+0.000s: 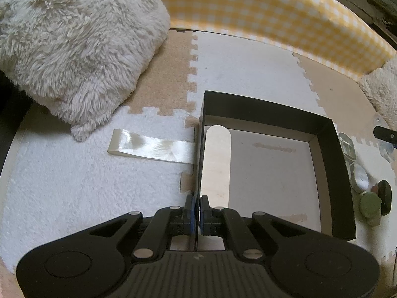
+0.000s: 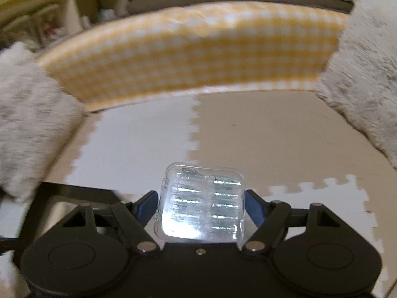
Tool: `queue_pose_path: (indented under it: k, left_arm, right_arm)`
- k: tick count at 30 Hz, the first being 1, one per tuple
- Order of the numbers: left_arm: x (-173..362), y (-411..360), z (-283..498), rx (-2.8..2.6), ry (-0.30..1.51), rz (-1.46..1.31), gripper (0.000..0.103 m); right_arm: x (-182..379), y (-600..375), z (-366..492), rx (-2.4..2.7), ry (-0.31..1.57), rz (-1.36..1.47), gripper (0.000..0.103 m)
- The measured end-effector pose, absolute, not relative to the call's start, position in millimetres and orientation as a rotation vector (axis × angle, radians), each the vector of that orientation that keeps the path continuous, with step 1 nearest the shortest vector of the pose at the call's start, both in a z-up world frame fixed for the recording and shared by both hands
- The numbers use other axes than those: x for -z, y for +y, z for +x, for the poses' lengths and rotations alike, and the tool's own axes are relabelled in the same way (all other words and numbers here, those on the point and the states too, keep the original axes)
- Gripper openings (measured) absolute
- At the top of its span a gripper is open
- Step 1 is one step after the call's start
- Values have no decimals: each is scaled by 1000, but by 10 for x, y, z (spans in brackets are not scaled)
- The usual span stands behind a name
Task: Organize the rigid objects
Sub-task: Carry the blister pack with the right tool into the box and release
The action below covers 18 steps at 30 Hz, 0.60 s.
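From the left wrist camera, the left gripper point(image 1: 197, 208) is clenched on the near-left wall of a black box point(image 1: 340, 159), one blue pad on each side of the thin wall. The box sits on a beige-and-white puzzle mat point(image 1: 248, 69); its pale inside floor is bare. A shiny white ribbon point(image 1: 151, 146) trails from the box's left wall across the mat. A fluffy cream cushion point(image 1: 74, 49) crowds the upper left, and a yellow gingham cushion point(image 1: 273, 15) closes off the far side. Just right of the box lie small loose items — a clear plastic piece point(image 1: 347, 146), a white disc point(image 1: 361, 177), a green cap point(image 1: 371, 203) — well apart from the gripper.

From the right wrist camera, blurred, the right gripper point(image 2: 201, 203) grasps a clear plastic case point(image 2: 201, 203) with rows of small pieces inside, held above the mat. The box shows only as a dark edge at lower left. The ribbon and loose items appear in the left view alone; the clear case only here.
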<state>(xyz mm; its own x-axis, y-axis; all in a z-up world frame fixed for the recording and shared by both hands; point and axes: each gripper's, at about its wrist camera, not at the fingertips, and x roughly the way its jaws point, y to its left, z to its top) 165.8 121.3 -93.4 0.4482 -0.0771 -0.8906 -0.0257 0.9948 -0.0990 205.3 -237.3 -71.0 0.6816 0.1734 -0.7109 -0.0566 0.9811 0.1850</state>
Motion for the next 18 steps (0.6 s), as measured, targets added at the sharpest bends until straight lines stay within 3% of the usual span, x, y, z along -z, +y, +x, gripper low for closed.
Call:
queue_pose_path:
  k: [9,18]
  left_arm:
    - [937,1201,1657,32,1101,-96,4]
    - [945,1212,1673,37,1103,-110,4]
  right_arm:
    - [496,-1678,1753,-338,828,266,77]
    - [708,-937,1744,-387,958,328,77]
